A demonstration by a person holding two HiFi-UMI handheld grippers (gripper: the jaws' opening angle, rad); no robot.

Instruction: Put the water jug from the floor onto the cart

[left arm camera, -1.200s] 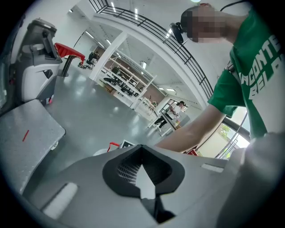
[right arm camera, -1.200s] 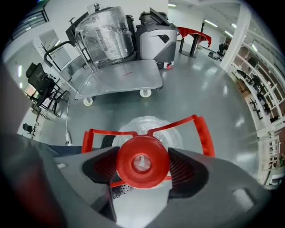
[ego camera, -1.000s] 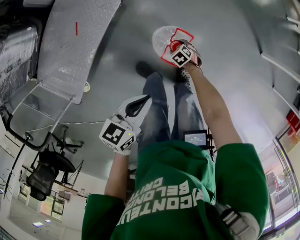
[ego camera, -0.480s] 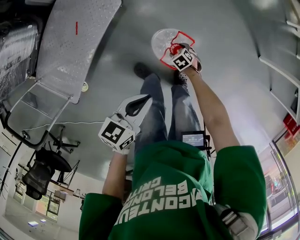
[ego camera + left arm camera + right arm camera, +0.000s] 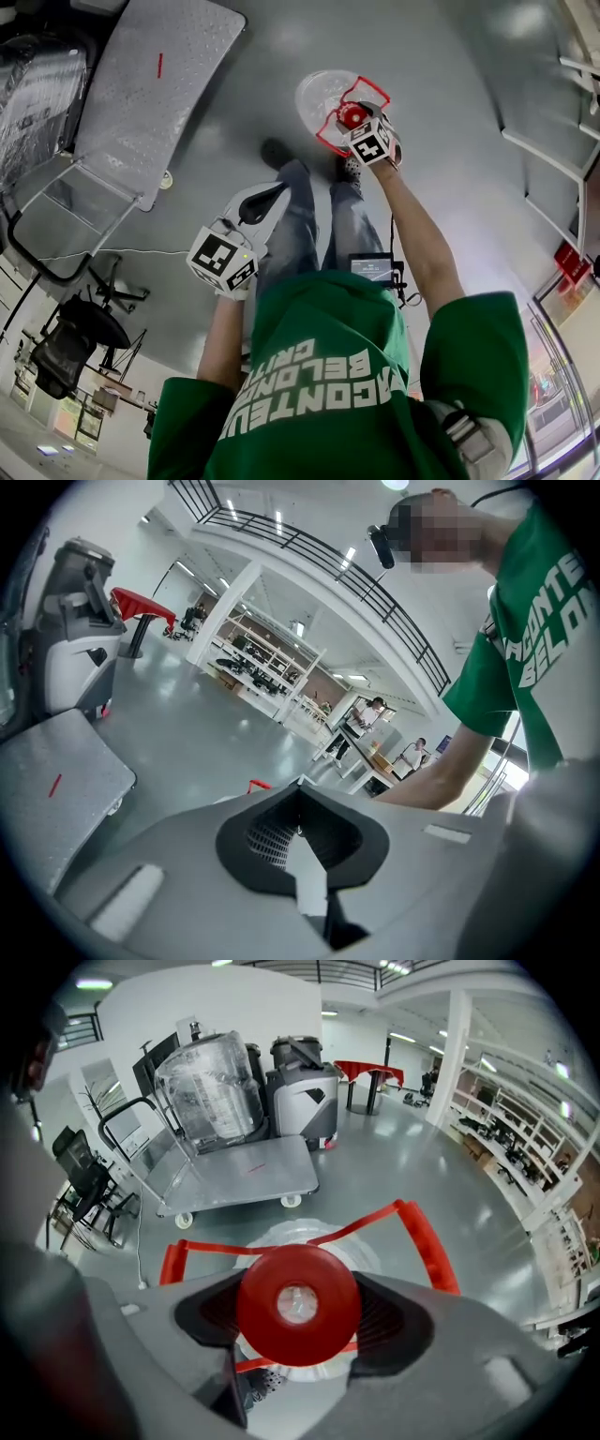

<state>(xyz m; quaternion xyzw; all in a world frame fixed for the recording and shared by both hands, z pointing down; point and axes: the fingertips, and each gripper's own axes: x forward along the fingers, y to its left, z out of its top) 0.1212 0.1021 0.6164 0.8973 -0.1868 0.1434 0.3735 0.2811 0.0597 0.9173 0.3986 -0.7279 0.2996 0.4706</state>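
Observation:
The water jug is clear plastic with a red cap and a red carrying handle. It is by the person's feet on the grey floor. My right gripper is shut on the red cap, one jaw on each side, with the red handle and the clear body below. I cannot tell whether the jug is off the floor. The grey platform cart lies to the left, also seen ahead as the cart. My left gripper is shut and empty at waist height; the left gripper points across the hall.
A plastic-wrapped load stands at the cart's handle end, with a floor-cleaning machine beside it. An office chair and a floor cable lie at the left. Shelving lines the right. The person's shoe is near the jug.
My right gripper stays clamped on the jug's cap and has shifted slightly with it. My left gripper has drifted a little to the left.

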